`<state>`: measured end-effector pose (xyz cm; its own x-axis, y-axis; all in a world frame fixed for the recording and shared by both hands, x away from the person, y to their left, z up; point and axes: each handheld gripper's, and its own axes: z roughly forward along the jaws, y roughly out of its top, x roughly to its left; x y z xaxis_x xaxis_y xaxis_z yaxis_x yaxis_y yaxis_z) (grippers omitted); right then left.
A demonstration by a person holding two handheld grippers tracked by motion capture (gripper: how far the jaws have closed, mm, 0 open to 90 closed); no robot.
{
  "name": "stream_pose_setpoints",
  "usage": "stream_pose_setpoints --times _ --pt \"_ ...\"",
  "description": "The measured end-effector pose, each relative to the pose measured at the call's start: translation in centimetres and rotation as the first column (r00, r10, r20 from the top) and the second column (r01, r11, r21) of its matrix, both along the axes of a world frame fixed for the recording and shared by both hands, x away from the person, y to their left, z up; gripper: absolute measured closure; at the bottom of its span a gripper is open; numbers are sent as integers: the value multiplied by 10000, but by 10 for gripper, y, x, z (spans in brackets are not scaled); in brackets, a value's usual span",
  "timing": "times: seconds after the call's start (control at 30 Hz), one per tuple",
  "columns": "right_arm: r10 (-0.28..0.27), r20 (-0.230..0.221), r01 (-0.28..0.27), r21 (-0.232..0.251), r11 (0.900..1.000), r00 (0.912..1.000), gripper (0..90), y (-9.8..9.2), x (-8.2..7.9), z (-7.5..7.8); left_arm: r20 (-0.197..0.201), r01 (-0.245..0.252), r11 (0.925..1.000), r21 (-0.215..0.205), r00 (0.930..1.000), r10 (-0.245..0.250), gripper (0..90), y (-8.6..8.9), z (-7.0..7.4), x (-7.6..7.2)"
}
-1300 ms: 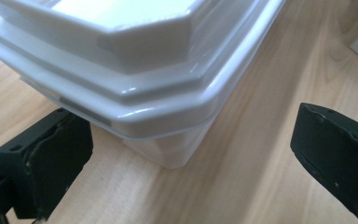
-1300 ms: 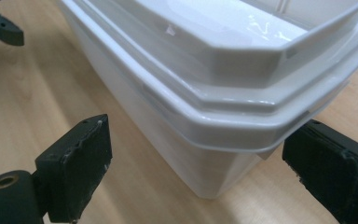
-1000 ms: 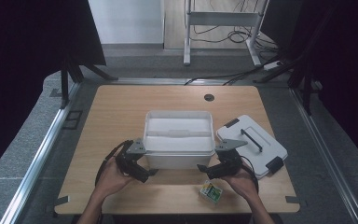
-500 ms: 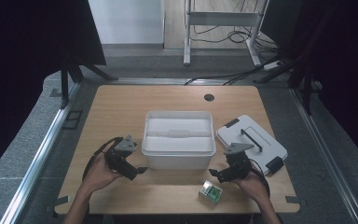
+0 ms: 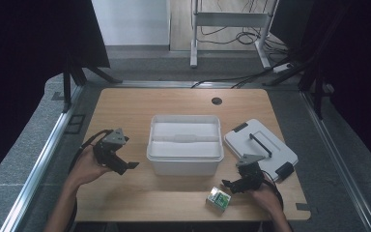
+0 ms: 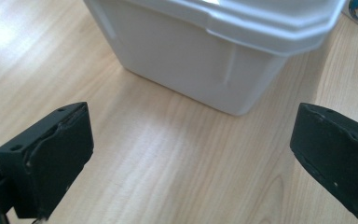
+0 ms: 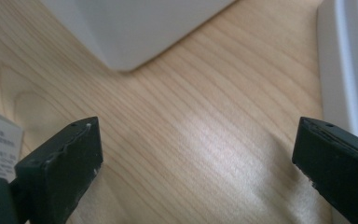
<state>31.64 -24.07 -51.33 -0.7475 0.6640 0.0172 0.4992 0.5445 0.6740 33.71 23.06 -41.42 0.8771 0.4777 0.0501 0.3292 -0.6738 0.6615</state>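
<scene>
The right gripper (image 5: 228,184) hovers low over the table (image 5: 174,104), jaws spread wide and empty, having just been opening. The small green-and-white box (image 5: 219,199) lies just beside its left jaw, long axis skewed to the table's front edge. Ahead stands the white bin (image 5: 185,164). The left gripper (image 5: 131,165), jaws wide, faces the bin's corner.

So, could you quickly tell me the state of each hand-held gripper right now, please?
Left hand-held gripper: open, holding nothing.
Right hand-held gripper: open, holding nothing.
</scene>
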Motion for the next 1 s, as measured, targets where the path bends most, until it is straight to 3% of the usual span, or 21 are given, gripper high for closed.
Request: stream_pose_setpoints --times 0.2,0.33,0.47,0.73,1.0 --pt "113 206 -115 99 9999 9997 16 -2 -2 -5 96 184 9998 82 9998 -185 0 1 20 16" --pt "123 325 -129 175 9998 9994 17 -3 -2 -6 174 396 9981 466 9990 -405 33 -6 33 25" --pt "113 329 -119 180 9998 9994 17 -3 -2 -6 155 791 9957 486 9967 -799 73 -17 42 34" --pt "109 324 -115 173 9998 9994 16 -3 -2 -6 -6 1614 9856 508 9869 -1615 156 -46 59 52" --pt "116 323 -122 177 9998 9994 17 -3 -2 -6 23 2301 9711 637 9730 -2307 239 -84 66 67"
